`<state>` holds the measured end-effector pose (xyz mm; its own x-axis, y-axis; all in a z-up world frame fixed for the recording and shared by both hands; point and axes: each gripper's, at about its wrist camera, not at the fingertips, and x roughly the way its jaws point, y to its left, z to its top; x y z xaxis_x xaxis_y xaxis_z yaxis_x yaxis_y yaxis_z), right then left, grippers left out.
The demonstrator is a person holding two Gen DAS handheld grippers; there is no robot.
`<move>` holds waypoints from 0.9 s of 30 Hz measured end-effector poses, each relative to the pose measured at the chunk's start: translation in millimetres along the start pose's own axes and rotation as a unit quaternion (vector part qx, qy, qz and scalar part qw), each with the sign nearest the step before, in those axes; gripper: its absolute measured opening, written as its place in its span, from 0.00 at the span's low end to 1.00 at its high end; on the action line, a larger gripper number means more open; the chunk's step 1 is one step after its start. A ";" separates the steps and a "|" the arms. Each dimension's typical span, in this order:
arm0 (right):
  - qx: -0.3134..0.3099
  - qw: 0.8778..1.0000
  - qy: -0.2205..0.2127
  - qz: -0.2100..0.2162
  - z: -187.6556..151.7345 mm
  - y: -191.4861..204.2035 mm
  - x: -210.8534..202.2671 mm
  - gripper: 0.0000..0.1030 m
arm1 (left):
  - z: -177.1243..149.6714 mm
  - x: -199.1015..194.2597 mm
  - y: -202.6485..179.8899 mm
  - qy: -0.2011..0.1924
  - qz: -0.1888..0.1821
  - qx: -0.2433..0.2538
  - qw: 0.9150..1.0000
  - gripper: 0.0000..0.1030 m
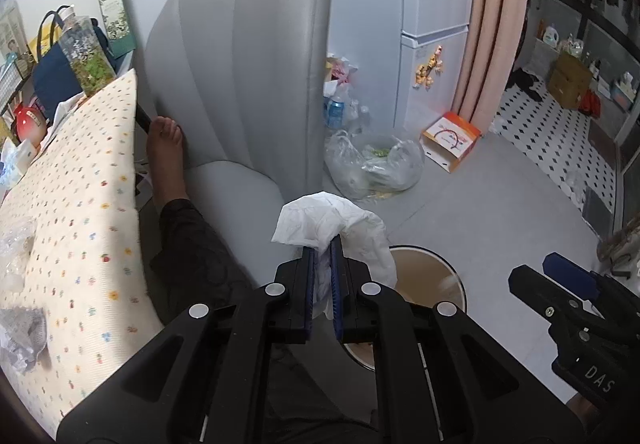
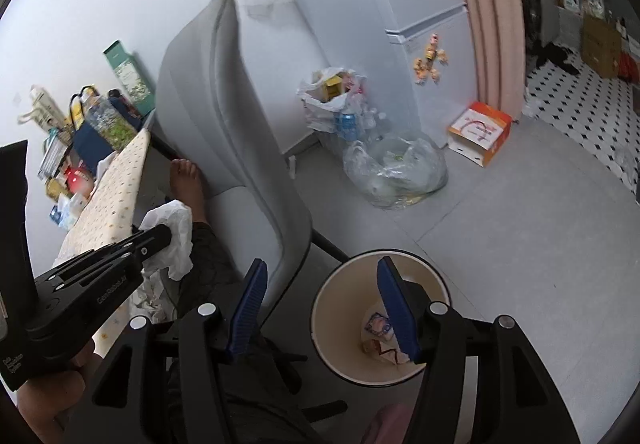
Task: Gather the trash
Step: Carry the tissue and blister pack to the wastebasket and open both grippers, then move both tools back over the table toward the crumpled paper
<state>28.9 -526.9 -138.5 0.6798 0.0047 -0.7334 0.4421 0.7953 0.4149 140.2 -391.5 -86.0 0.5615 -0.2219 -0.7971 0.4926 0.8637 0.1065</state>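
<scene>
The left tongs at the bottom middle of the left wrist view are clamped narrow on a crumpled white tissue, which billows above the pads just left of the bin's rim. The right tongs stand wide with nothing between them, hanging over the round cream waste bin at the lower middle of the right wrist view; "DAS" is printed on their body in the left view. Inside the bin lie crumpled papers and a wrapper with red and blue print I cannot read. Left of it a person's dark-trousered leg and bare foot rest against a grey chair, beside a table under a dotted cloth. Farther back on the floor sits a clear plastic bag of rubbish, a white bag of bottles and cartons behind it, and an orange-and-white box by the pink curtain.
</scene>
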 end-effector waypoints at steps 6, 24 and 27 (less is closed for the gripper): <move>0.020 0.999 -0.015 -0.030 0.8 -26.9 -14.0 0.73 | 5.5 8.3 -24.1 0.007 -0.013 0.019 1.000 0.08; 0.032 0.998 -0.027 -0.052 -1.8 -46.7 -29.5 0.85 | 16.3 -8.2 -33.0 -0.010 -0.037 0.024 0.999 0.83; 0.025 0.998 -0.028 -0.048 -1.5 -38.4 -31.1 0.87 | 15.4 -17.7 -22.1 -0.021 -0.020 0.017 0.999 0.89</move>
<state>-10.1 -556.6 -132.5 0.6636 -0.1051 -0.7406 0.5346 0.7592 0.3713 129.6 -413.6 -65.1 0.5682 -0.2746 -0.7757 0.5370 0.8380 0.0967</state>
